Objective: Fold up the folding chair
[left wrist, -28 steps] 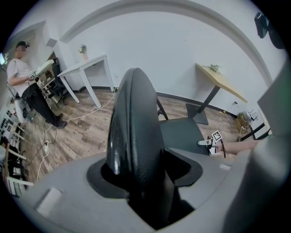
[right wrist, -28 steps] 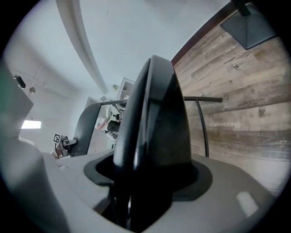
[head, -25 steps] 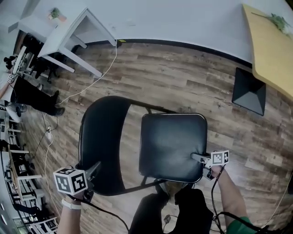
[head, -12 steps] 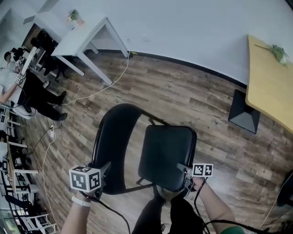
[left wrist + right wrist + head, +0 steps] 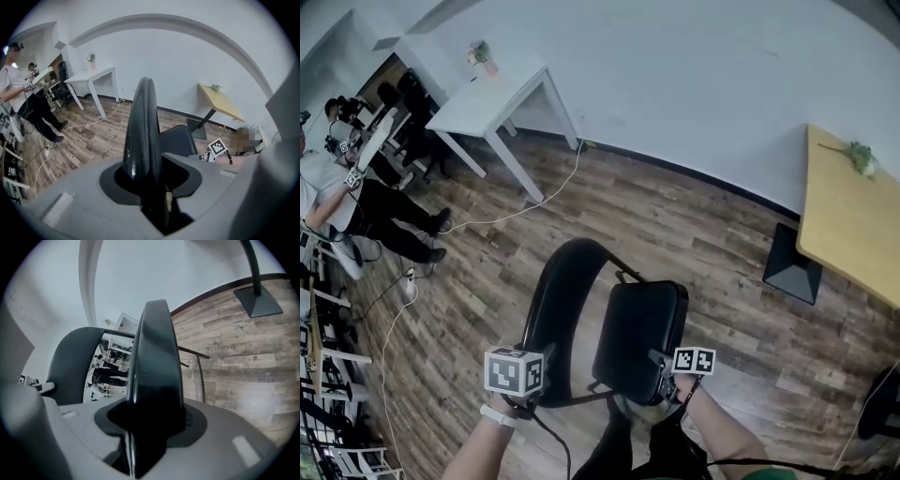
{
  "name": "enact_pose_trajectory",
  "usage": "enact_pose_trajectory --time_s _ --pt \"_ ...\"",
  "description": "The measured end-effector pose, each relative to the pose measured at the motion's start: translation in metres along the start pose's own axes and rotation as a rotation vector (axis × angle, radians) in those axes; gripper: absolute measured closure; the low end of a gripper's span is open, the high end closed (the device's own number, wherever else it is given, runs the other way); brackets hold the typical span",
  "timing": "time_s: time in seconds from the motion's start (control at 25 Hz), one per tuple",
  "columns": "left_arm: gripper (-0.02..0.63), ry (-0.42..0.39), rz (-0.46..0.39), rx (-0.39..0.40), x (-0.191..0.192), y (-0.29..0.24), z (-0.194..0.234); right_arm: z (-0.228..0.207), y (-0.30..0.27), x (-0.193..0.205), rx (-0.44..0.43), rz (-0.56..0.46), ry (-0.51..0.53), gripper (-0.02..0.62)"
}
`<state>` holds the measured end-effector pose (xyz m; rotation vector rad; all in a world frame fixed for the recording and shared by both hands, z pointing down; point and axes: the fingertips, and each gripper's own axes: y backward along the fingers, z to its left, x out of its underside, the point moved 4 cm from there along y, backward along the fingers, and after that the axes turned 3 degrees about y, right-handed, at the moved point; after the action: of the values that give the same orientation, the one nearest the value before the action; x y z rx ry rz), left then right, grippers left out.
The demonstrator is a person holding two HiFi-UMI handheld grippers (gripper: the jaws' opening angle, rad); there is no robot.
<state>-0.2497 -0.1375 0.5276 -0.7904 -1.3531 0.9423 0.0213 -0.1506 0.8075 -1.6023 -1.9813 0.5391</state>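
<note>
The black folding chair stands on the wood floor just in front of me in the head view, its backrest (image 5: 562,309) at left and its seat (image 5: 642,328) tipped steeply up beside it. My left gripper (image 5: 542,362) holds the near edge of the backrest (image 5: 140,122), which fills the gap of the closing jaws (image 5: 150,187). My right gripper (image 5: 660,364) grips the seat's front edge (image 5: 154,357), its jaws (image 5: 145,427) also closing on it. The backrest (image 5: 70,362) shows behind the seat in the right gripper view.
A white table (image 5: 492,103) stands at the back left by the wall, with a white cable (image 5: 516,211) trailing over the floor. A wooden table (image 5: 848,216) on a black base (image 5: 792,262) is at right. People (image 5: 356,197) sit at far left.
Both grippers have risen. The seat has swung up from lying flat to standing steeply, closer to the backrest, and looks much narrower from above.
</note>
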Motion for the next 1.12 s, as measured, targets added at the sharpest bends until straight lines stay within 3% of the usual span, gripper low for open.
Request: enact_pose_trajectory --time_s 0.4,0.56,0.84,1.12 --pt "0.519 0.060 -0.036 0.116 -0.013 0.034 0.000 0.091 -0.033 0.002 0.179 0.005 0.029 0.400" --pt "0.522 0.064 -0.038 0.116 -0.016 0.038 0.014 0.131 -0.057 -0.001 0.234 -0.005 0.039 0.400" --pt "0.522 0.076 -0.040 0.113 -0.020 0.050 0.041 0.202 -0.103 0.004 0.200 -0.016 0.037 0.402" --pt "0.522 0.081 -0.039 0.109 -0.018 0.054 0.059 0.230 -0.127 0.008 0.213 -0.026 0.044 0.402"
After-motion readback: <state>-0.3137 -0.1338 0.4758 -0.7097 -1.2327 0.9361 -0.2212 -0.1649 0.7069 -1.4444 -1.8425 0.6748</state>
